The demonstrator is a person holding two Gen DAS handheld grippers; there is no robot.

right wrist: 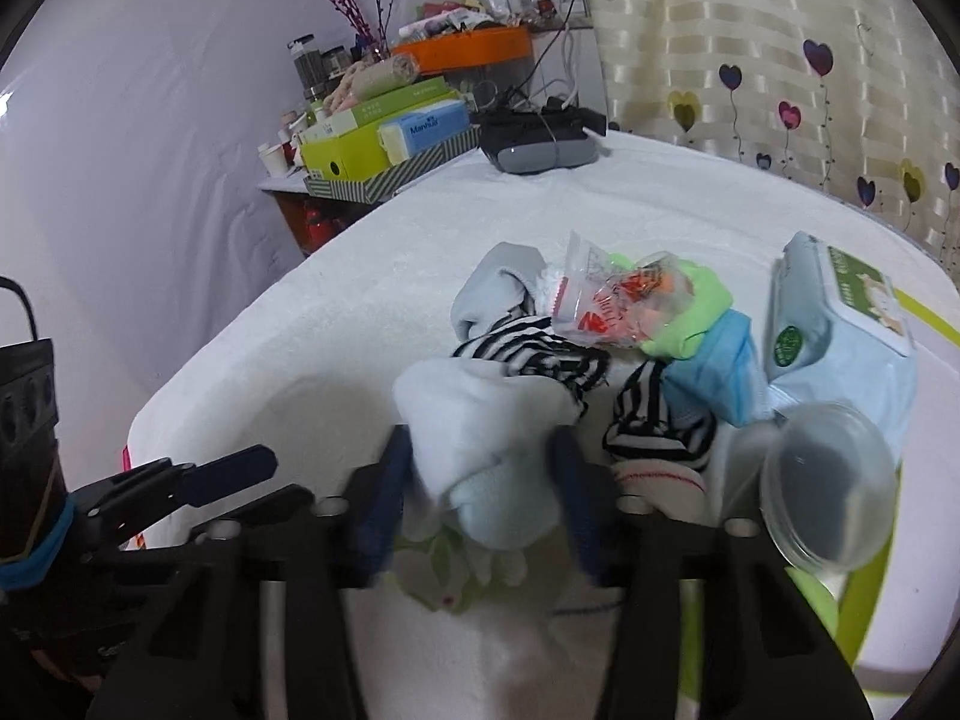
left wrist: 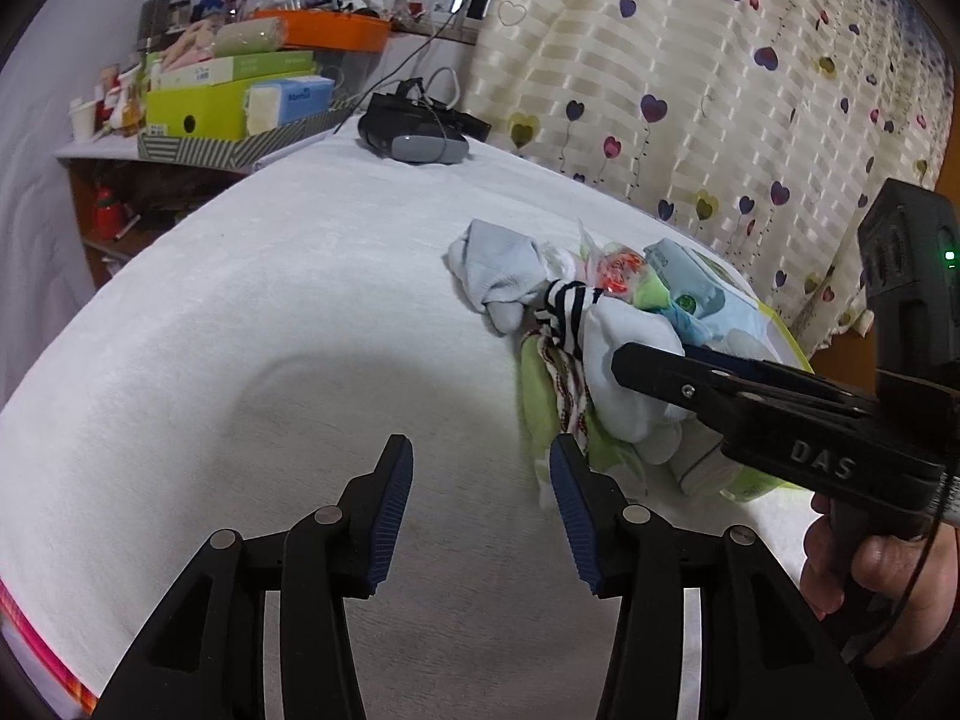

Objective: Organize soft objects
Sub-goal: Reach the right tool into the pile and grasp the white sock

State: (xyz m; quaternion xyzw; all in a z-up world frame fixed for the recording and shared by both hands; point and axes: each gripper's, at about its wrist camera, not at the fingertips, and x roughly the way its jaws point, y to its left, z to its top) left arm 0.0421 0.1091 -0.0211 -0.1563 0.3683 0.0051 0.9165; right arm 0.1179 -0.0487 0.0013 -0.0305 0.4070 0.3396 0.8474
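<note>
A heap of socks lies on the white blanket (left wrist: 270,330): a grey-blue sock (right wrist: 492,288), black-and-white striped socks (right wrist: 540,360), a green one (right wrist: 690,324) and a pale blue sock (right wrist: 480,420). My right gripper (right wrist: 480,480) has the pale blue sock between its blue pads, and both pads touch it. From the left wrist view the right gripper (left wrist: 660,363) reaches in from the right over the heap (left wrist: 576,330). My left gripper (left wrist: 480,504) is open above bare blanket, just left of the heap, with nothing in it.
A crinkled plastic bag (right wrist: 606,300), a pack of wipes (right wrist: 840,324) and a clear round lid (right wrist: 828,486) lie by the socks on a green-rimmed tray (right wrist: 870,600). A headset (left wrist: 420,138) sits at the far edge. Boxes (left wrist: 198,108) crowd a side table. A heart-patterned curtain (left wrist: 720,90) hangs on the right.
</note>
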